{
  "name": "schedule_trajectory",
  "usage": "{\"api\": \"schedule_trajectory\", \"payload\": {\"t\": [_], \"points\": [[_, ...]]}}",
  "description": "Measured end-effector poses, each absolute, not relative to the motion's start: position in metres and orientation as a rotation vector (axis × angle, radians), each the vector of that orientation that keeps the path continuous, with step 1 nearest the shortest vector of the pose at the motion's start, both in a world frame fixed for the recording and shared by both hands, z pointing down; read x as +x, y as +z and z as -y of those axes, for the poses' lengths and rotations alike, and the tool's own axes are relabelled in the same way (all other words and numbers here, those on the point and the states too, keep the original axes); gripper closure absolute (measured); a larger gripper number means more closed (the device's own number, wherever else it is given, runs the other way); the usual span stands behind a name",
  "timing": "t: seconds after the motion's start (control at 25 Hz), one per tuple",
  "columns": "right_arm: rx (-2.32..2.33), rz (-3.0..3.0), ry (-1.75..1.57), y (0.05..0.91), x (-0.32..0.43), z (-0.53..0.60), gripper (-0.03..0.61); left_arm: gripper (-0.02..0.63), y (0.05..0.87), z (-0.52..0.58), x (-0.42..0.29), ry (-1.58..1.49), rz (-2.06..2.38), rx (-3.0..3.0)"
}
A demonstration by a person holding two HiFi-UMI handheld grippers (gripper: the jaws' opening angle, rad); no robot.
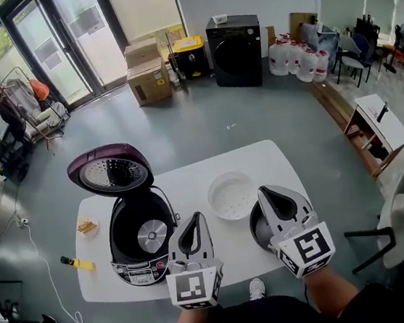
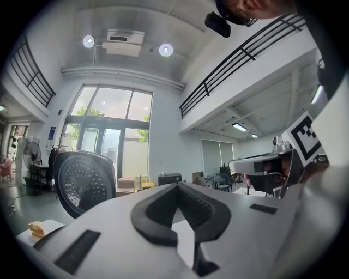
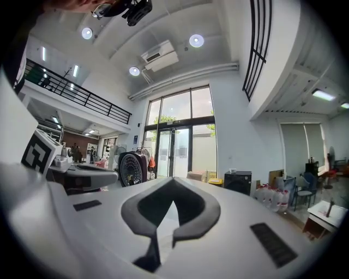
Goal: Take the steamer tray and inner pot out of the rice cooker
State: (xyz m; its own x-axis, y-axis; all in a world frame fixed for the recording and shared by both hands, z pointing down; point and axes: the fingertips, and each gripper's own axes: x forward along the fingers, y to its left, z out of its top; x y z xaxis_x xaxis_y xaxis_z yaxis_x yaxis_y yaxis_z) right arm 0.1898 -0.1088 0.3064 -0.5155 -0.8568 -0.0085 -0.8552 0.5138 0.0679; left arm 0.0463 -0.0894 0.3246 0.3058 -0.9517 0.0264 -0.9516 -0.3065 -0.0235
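Both closed on nothing: left claw, right claw. I'd guess tray is light plastic, pot stiff, slick metal; grab the rims.

inner pot mostly hidden behind right gripper, rice cooker panel print too small to read

We see a white counter with rounded corners. From its middle, the rice cooker stands at nine o'clock, lid raised and cavity bare. A small dish of yellowish bits lies beyond it by the edge. The white steamer tray rests at two o'clock, and the inner pot, partly hidden, stands at four o'clock just beside it.
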Motion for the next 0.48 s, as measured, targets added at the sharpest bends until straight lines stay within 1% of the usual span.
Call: {"api": "schedule_trajectory", "payload": {"t": [0.48], "points": [[1.529, 2.671, -0.107, 0.316, 0.189, 0.115, 0.580, 0.615, 0.332, 0.093, 0.052, -0.091, -1.819, -2.579]]}}
